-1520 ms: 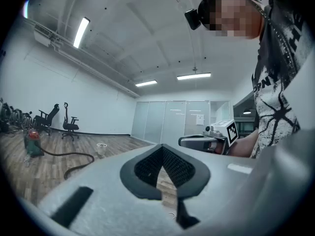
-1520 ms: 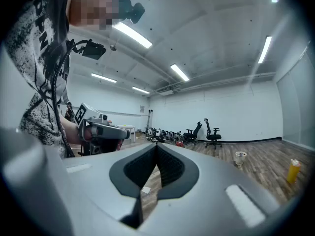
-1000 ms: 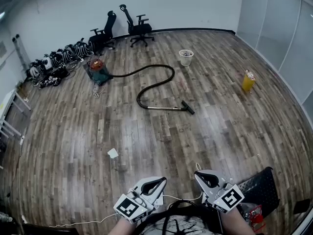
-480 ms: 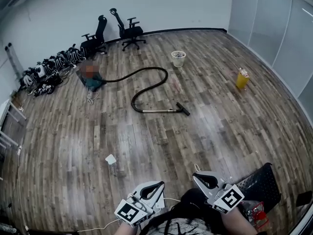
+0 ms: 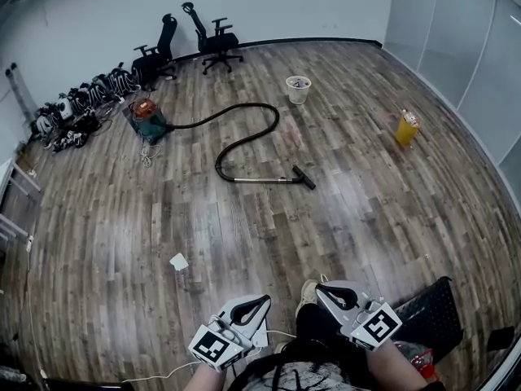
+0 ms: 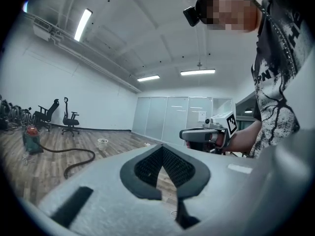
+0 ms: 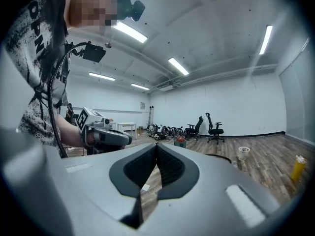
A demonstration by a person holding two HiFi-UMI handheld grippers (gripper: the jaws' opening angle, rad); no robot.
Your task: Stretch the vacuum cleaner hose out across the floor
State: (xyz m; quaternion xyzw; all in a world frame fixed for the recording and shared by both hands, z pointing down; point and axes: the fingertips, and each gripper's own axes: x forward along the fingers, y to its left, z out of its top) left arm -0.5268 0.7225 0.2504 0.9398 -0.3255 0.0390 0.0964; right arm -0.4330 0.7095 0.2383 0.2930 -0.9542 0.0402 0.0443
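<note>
At the far left, the vacuum cleaner (image 5: 149, 119) stands on the wooden floor (image 5: 122, 218), in front of a row of equipment (image 5: 73, 108) along the wall. Its black hose (image 5: 244, 112) runs from it to the right, makes a wide bend and comes back nearer. There it joins the metal tube (image 5: 260, 180), which ends in the nozzle (image 5: 304, 177), around the middle of the room. So the hose is curved, not stretched. Farther right are a waste bin (image 5: 298, 90) and a yellow bottle (image 5: 406, 129), both apart from the hose.

At the near edge, the left gripper (image 5: 259, 304) has its jaws pressed together with nothing between them. The right gripper (image 5: 328, 292) beside it is the same, clenched and empty. Both are well apart from the hose.

I judge that the step in hand is the approach, and the stretching has not begun. The next move probably calls for coming close to the nozzle end, opening one gripper's jaws and closing them around the tube or the hose. Then that end should be drawn away from the vacuum cleaner until the bend is gone.
</note>
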